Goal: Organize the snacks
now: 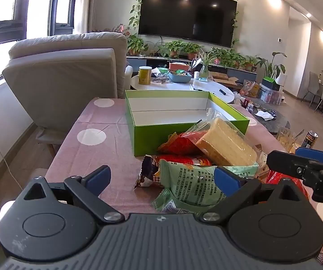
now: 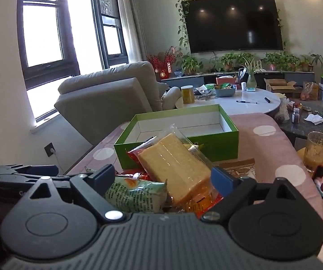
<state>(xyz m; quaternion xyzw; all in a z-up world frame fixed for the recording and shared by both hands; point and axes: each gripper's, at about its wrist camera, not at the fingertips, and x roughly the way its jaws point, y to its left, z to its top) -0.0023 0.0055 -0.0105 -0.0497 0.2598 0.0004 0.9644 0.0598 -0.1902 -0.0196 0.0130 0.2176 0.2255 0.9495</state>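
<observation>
- Right now my left gripper [image 1: 161, 176] is spread wide, nothing clamped; the green snack packet [image 1: 193, 186] lies between its fingers.
- My right gripper [image 2: 162, 176] gapes too, empty, the wrapped sponge cake [image 2: 172, 164] between its fingers.
- Beyond both fingertips, the green box [image 1: 161, 139] sits open on the dotted tablecloth [image 1: 89, 141].

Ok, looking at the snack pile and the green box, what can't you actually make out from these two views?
- Bottom of the snack pile: in both views hidden under the cake pack and behind the gripper bodies.
- Green box floor, near part: left view, hidden by its front wall.
- Green packet print: too small to read.
- Right gripper: left view, cut off by the frame edge.
</observation>
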